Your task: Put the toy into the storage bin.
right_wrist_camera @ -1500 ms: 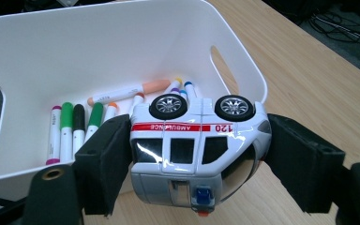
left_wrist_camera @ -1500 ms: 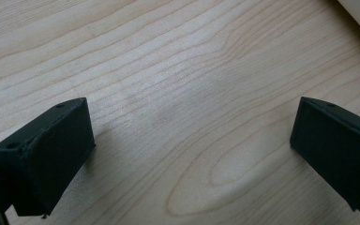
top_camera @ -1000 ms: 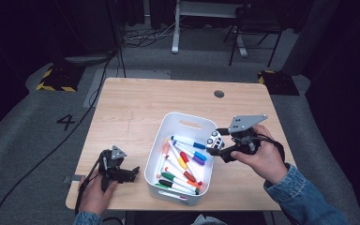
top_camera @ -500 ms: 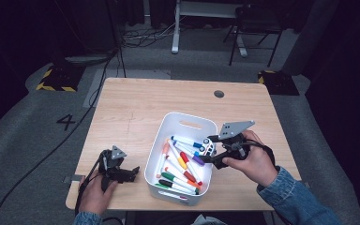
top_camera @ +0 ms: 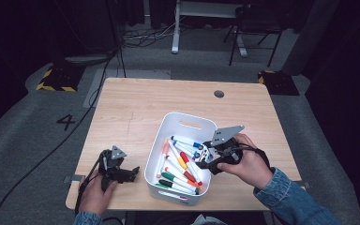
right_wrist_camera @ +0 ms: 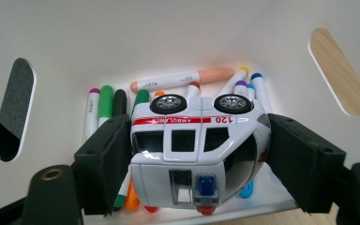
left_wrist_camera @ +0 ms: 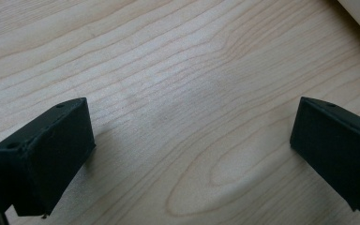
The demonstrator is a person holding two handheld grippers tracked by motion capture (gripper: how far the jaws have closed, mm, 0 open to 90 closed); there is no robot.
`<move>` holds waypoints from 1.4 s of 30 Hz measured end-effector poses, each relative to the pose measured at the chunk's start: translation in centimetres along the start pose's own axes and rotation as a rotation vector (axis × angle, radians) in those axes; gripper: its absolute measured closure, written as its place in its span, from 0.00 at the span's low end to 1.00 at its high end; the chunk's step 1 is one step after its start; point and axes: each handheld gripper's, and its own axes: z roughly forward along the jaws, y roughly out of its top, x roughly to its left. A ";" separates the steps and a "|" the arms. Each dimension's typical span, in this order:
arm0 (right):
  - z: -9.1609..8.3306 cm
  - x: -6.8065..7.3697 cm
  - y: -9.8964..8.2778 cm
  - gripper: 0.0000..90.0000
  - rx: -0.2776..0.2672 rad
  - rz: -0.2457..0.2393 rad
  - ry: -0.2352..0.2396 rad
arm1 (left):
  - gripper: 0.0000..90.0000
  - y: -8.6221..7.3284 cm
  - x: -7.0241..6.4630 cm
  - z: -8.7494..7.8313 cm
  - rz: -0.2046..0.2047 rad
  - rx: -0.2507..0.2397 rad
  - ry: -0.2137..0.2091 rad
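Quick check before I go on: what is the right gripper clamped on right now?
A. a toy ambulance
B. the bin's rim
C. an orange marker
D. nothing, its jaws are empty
A: in the right gripper view the right gripper has both jaws pressed against the ends of the toy ambulance, held on its side over the markers in the white bin.

White toy ambulance (right_wrist_camera: 198, 152) red stripe, blue light; white bin (top_camera: 178, 125); pale wood-grain table (top_camera: 136, 110)

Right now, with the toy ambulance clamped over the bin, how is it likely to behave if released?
The toy ambulance looks rigid, so the right tongs shouldn't deform it. Its glossy shell may slip. Held on its side, it would probably tumble onto the markers in the white bin rather than roll.
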 end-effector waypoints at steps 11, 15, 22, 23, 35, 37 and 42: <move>0.9 0.6 0.5 0.28 0.098 -0.054 -0.017 | 0.00 0.0 0.0 0.0 0.000 0.000 0.000; 1.1 0.8 0.7 0.28 0.138 -0.059 -0.007 | 0.00 0.0 0.0 0.0 0.000 0.000 -0.001; 1.3 1.0 0.9 0.32 0.170 -0.069 0.014 | 0.00 0.0 0.0 0.0 0.001 -0.001 -0.001; 1.2 1.0 0.9 0.31 0.169 -0.070 0.009 | 0.00 0.0 0.0 0.0 0.001 0.000 0.000; -1.3 0.1 0.8 0.31 0.036 -0.034 -0.044 | 0.00 0.0 0.0 0.0 0.001 0.000 -0.001; -2.3 -0.3 0.6 0.31 -0.002 -0.021 -0.063 | 0.00 0.0 0.0 0.0 -0.001 -0.002 -0.002; -4.3 -1.3 -0.5 0.32 -0.054 0.032 -0.109 | 0.00 0.0 0.0 -0.1 0.004 0.001 0.001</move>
